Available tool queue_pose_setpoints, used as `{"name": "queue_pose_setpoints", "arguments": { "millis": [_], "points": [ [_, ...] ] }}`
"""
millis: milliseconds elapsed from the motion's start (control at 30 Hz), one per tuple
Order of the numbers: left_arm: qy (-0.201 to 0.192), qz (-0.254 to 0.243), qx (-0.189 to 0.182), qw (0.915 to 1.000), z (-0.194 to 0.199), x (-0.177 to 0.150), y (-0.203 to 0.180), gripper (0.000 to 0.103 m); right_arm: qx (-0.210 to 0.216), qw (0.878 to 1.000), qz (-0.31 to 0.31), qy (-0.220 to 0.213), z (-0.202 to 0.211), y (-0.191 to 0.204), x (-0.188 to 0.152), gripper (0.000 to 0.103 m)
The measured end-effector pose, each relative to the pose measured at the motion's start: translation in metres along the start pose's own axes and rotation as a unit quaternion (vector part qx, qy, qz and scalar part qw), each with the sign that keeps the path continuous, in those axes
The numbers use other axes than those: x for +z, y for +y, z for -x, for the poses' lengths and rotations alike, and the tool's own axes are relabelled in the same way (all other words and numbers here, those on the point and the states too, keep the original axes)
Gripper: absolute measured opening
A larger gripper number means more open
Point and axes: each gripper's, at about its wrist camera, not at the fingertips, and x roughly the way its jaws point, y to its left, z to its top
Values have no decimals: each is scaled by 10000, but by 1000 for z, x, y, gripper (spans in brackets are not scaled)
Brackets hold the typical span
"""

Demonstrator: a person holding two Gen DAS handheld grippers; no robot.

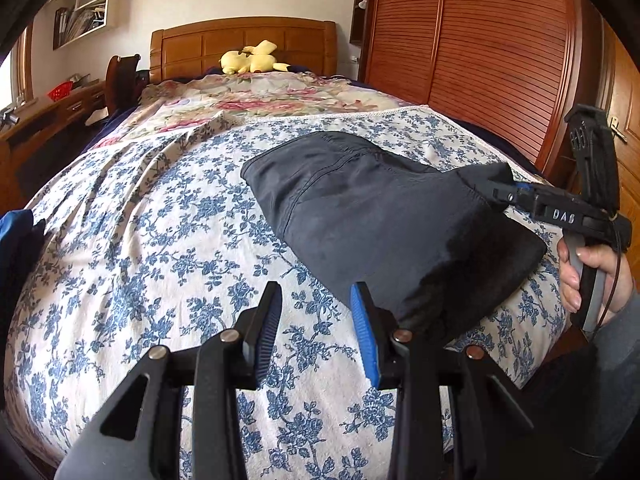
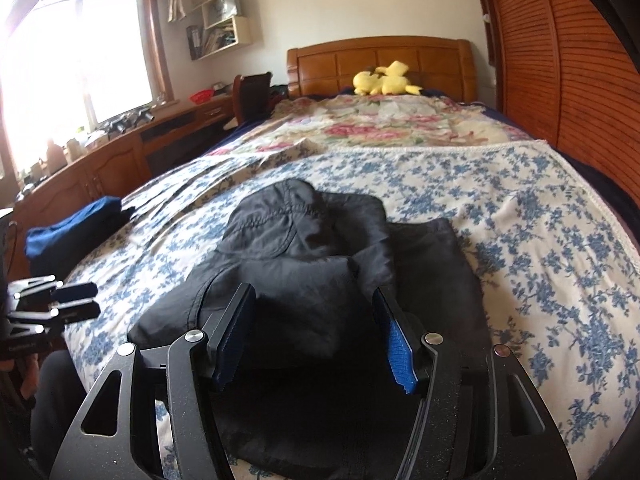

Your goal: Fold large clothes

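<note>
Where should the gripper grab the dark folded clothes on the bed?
Probably the near right corner of the dark folded garment, coming low from the bed's foot. There the fabric bunches into a thick, raised fold, where the right gripper already straddles it, while the middle lies flat on the flowered bedspread.

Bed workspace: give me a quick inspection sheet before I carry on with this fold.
Surface: bed spread with blue flowers, wrinkled toward the left side; a pink floral cover lies beyond it.
Job's things: dark garment, partly folded and bunched, on the spread; blue folded clothes at the left edge.
Clutter: yellow plush toy by the headboard.
Grippers: left hand-held gripper open over bare spread, beside the garment's near edge; right hand-held gripper open, garment fabric bunched between its fingers, pads not pressing.
Cables: thin black cord hangs at the right hand-held gripper's handle.
Surroundings: wooden slatted wardrobe right; desk, shelves and window left.
</note>
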Motion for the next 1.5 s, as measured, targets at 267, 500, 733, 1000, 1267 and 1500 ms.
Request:
{"name": "queue_pose_setpoints", "arguments": {
  "millis": [267, 500, 733, 1000, 1267, 1500],
  "points": [
    [53, 23, 16, 10000, -5, -5, 3, 34, 106, 9997, 45, 236, -11, 4, -10, 62],
    [12, 30, 6, 10000, -3, -6, 3, 34, 298, 9982, 106, 518, -20, 7, -15, 11],
    [-104, 23, -142, 9998, 13, -12, 4, 34, 348, 9966, 640, 375, -7, 32, -8, 4],
    [-196, 86, -287, 9994, 24, -16, 7, 34, 138, 9937, 1091, -198, 43, 49, 33, 3],
    [-319, 106, -453, 9984, 34, -17, 12, 34, -762, 9955, 533, -173, 79, -8, 7, 2],
    [-287, 99, -496, 9983, 36, -21, 12, 34, -1016, 9928, -228, 594, 57, -63, -52, 3]
  ]
}}
